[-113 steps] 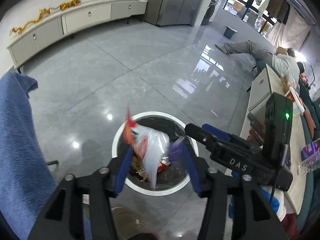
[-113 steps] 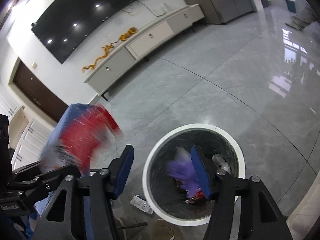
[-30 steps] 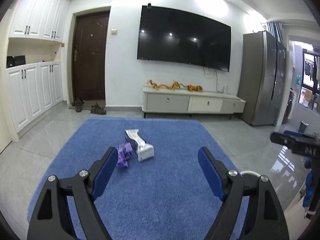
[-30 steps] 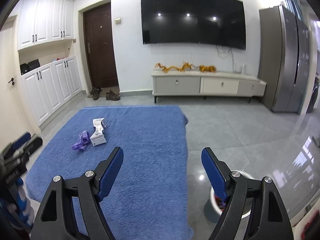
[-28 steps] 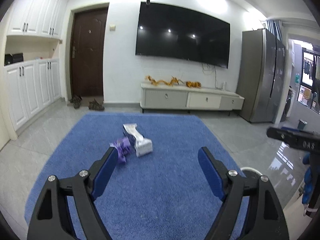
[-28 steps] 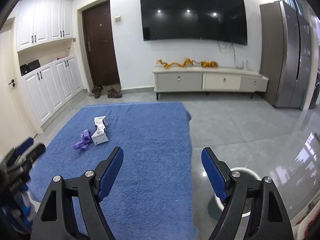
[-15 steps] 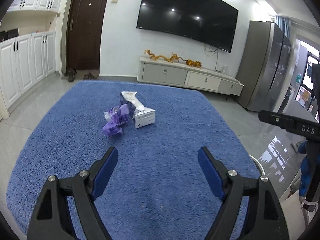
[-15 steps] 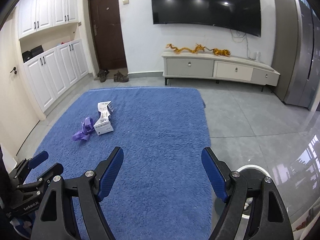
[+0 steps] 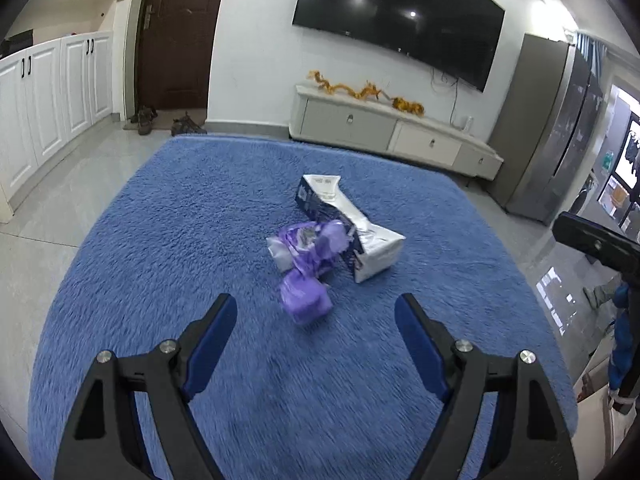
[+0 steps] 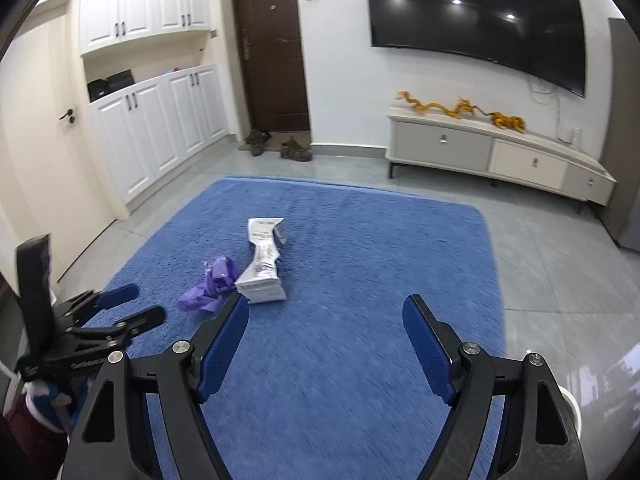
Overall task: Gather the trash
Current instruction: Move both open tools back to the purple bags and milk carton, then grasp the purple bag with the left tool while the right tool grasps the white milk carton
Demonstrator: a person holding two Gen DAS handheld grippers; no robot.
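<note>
The left gripper (image 9: 316, 316) had its blue-padded jaws spread wide with nothing between them, pointing down at a crumpled purple plastic wrapper (image 9: 306, 256) lying just ahead on the shaggy blue rug (image 9: 160, 240). The right gripper (image 10: 326, 320) was likewise spread and empty, aimed further right over bare rug. Touching the wrapper's far side lay a squashed white and dark-blue paper carton (image 9: 352, 232). Only a sliver of what seemed to be the white round bin rim (image 10: 572, 404) showed at the right view's edge.

The step in hand appeared to be the approach to the remaining litter. The next move would call for lowering the left jaws astride the wrapper and bringing the right across to the carton.
</note>
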